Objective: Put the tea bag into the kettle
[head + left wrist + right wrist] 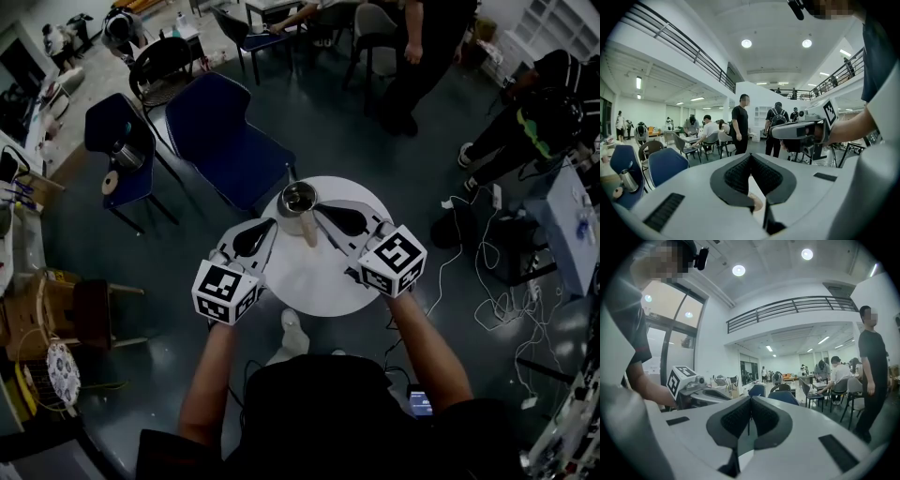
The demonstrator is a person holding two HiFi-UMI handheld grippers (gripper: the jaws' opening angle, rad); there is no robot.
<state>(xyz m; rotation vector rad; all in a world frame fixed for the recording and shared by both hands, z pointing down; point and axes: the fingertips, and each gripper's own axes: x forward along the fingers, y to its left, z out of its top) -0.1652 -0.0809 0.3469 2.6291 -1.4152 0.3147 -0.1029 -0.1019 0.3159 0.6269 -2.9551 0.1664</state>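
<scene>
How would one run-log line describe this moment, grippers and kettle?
left gripper shut | right gripper shut | kettle on table | beige item beside kettle

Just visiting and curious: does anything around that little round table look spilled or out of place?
Nothing is spilled; the kettle stands upright on the table. Oddly, another metal pot sits on a blue chair.

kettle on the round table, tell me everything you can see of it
The kettle looks like a shiny metal vessel, round, open-topped, dark inside, upright. It stands near the far edge of the round white table. A slim tan object lies right by its near side; whether they touch is unclear.
</scene>
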